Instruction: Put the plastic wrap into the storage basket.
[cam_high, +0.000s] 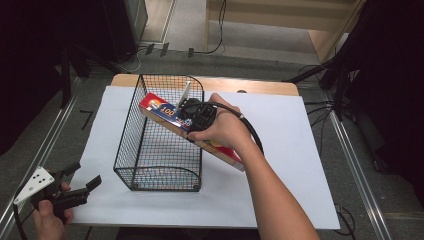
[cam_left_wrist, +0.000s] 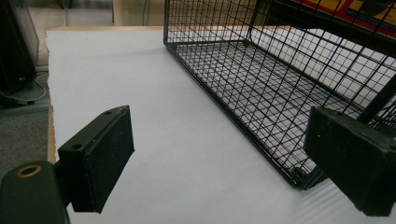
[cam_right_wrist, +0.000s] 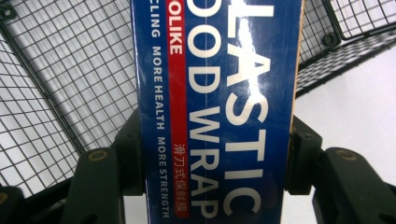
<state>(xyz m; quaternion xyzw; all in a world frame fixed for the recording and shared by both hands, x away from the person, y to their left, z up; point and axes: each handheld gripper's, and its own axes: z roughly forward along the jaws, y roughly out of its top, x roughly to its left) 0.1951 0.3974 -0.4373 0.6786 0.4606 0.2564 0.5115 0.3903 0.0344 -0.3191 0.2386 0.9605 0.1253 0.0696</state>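
High view, box: your right gripper (cam_high: 196, 119) is clamped across the long plastic wrap box (cam_high: 165, 116), which lies slanted over the right rim of the wire basket (cam_high: 131, 131), its red end above the basket's inside.
High view, left hand: your left gripper (cam_high: 80, 181) sits off the basket's near left corner, jaws apart, nothing between them.
Left gripper view: your two pads (cam_left_wrist: 108, 151) stand wide apart over the white sheet (cam_left_wrist: 154, 116); the basket (cam_left_wrist: 261, 84) is just beyond the right pad.
Right gripper view: your jaws press both long sides of the blue box (cam_right_wrist: 217, 112), basket mesh (cam_right_wrist: 60, 93) behind it.
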